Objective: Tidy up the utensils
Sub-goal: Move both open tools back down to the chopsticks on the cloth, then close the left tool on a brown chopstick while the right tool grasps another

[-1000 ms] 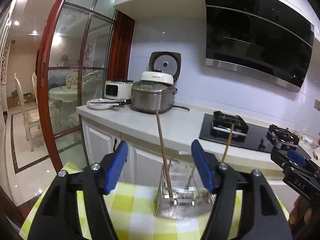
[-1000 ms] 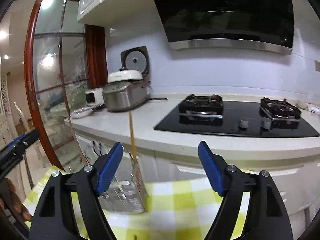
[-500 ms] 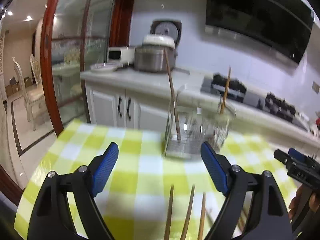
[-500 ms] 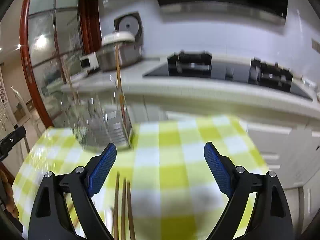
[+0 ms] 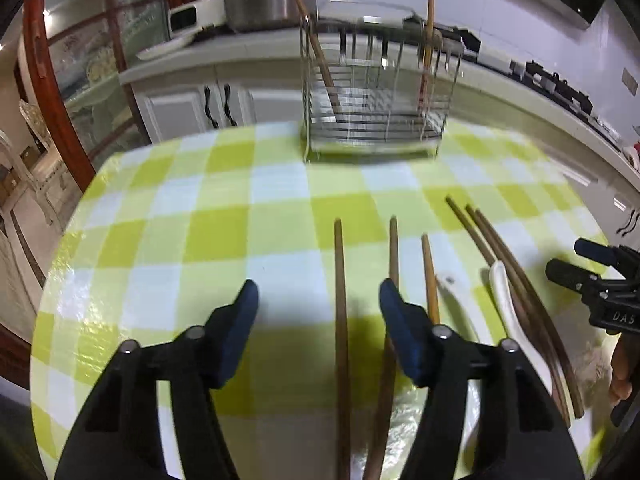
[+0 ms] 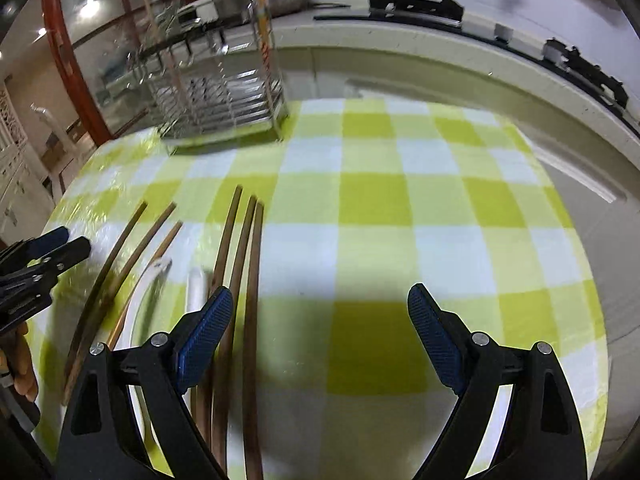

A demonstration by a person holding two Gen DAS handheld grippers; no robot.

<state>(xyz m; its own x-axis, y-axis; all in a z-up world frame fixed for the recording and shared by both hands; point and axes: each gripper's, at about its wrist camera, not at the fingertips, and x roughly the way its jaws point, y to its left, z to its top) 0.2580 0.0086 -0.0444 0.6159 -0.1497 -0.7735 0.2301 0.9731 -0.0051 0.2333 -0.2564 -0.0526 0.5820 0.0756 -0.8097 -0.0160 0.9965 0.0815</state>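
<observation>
A wire utensil rack (image 5: pixel 376 92) stands at the far edge of the green-checked table (image 5: pixel 200 232) and holds two upright chopsticks (image 5: pixel 316 48). It also shows in the right wrist view (image 6: pixel 224 96). Several brown chopsticks (image 5: pixel 341 320) and two white spoons (image 5: pixel 506 300) lie on the cloth. My left gripper (image 5: pixel 318 296) is open and empty above the leftmost chopsticks. My right gripper (image 6: pixel 320 308) is open and empty, just right of a chopstick bundle (image 6: pixel 244 264). The right gripper also shows in the left wrist view (image 5: pixel 600 280), and the left gripper in the right wrist view (image 6: pixel 36 264).
A kitchen counter (image 5: pixel 240 48) with a rice cooker (image 5: pixel 264 4) and a gas hob (image 6: pixel 416 4) runs behind the table. A glass door with a red frame (image 5: pixel 44 80) is at the left. The table's rounded edge (image 6: pixel 592 240) is close on the right.
Both grippers have tilted down from the counter and wall toward the table top. The chopsticks and spoons on the cloth have come into view. Both stay open.
</observation>
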